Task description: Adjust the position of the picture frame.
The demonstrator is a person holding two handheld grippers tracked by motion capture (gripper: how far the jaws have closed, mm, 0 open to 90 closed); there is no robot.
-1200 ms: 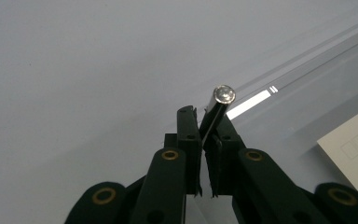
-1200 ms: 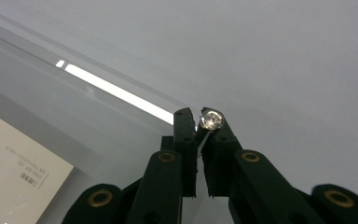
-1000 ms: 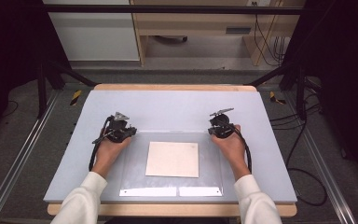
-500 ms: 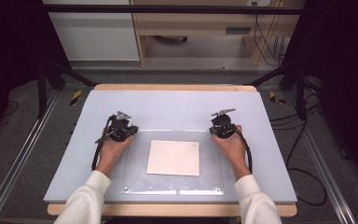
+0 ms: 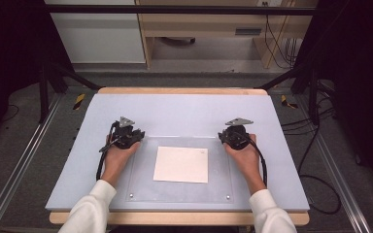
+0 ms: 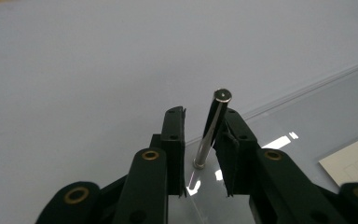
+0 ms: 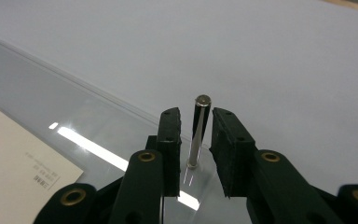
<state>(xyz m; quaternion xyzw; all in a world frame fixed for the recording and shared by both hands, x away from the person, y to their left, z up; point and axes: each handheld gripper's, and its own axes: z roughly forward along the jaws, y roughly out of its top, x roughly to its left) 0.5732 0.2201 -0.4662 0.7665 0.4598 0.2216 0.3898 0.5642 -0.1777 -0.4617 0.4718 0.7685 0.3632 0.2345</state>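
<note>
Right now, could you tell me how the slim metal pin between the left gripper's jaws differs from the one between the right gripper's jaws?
The pin in the left gripper leans more and sits close against one jaw; the pin in the right gripper looks nearer upright, with a gap either side. Both rise from the clear plastic sheet, between jaws that have just been opening.

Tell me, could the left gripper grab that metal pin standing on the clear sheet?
Probably yes: the left gripper, jaws just opening, already straddles the upright metal pin on the clear sheet; nothing lies between.
</note>
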